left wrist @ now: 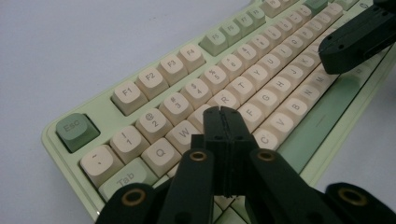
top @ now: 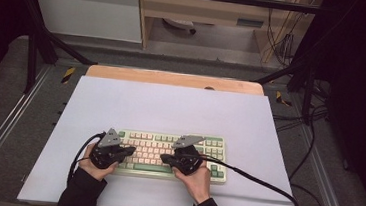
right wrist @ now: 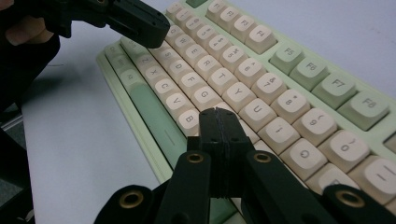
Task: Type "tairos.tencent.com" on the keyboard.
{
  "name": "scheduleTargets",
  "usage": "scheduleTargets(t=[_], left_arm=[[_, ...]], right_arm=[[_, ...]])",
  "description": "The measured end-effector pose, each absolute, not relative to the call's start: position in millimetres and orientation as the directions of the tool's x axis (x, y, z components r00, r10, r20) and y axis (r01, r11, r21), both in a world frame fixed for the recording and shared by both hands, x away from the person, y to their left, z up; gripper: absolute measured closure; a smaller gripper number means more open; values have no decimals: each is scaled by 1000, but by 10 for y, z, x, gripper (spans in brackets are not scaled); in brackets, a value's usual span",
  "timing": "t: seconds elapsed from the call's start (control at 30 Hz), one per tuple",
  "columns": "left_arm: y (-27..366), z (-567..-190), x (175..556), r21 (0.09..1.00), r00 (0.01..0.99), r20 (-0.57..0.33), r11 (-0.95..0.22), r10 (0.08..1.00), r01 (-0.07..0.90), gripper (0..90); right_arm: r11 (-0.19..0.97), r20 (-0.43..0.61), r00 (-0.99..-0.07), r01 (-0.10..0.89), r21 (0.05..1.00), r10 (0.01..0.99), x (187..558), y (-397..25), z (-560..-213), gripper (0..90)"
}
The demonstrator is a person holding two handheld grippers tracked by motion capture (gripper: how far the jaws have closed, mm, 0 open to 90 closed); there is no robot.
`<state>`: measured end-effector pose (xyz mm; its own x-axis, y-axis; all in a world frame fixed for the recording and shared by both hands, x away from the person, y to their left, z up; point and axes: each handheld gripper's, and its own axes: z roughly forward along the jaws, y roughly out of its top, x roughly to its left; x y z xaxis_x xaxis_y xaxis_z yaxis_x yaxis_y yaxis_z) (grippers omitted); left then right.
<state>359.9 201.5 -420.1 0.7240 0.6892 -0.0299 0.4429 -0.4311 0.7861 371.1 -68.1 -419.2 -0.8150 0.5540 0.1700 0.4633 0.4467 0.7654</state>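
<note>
On the near half of the pale mat (top: 170,107) lies a green-and-cream keyboard (top: 171,154), its long axis running left to right, the space bar on the near edge and the function row on the far edge, so the legends read upright from the person's side. Both grippers hover low over it, 1 at each half. The left gripper (left wrist: 221,112) has its 2 jaws pressed together on nothing, the tip poised just above the keys around E and D; I cannot tell whether it touches a cap. The right gripper (right wrist: 218,113) is likewise pressed together and empty, its tip above the keys near H and N.

By my reading, the step in hand is typing: each closed tip serves as a single finger for striking keys. The next move calls for a short, straight dip onto 1 cap, centred so the blunt tip does not catch a neighbour, then a clean lift, with the 2 tips kept apart over the middle columns.
</note>
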Motion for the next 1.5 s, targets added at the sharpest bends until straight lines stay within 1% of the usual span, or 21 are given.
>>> scheduleTargets(t=[0.17, 0.47, 0.87, 1.07, 1.5], left_arm=[[2016, -4197, 3596, 787, 725, -31, -430, 688, 442, 900], [2009, -4194, 3592, 787, 725, -30, -430, 688, 442, 900], [1975, -4188, 3588, 788, 727, -33, -430, 685, 441, 899], [1918, -4165, 3586, 791, 733, -28, -434, 680, 432, 899], [1761, -4127, 3618, 788, 743, -19, -447, 669, 423, 899]], right_arm=[[452, 159, -815, 458, 766, 557, 3707, -756, -4143, 900], [424, 165, -794, 472, 773, 584, 3669, -1006, -4101, 900], [395, 174, -765, 496, 773, 620, 3641, -1327, -4149, 900], [381, 178, -757, 500, 778, 629, 3618, -1402, -4160, 900], [386, 171, -762, 492, 781, 624, 3616, -1412, -4147, 900]])
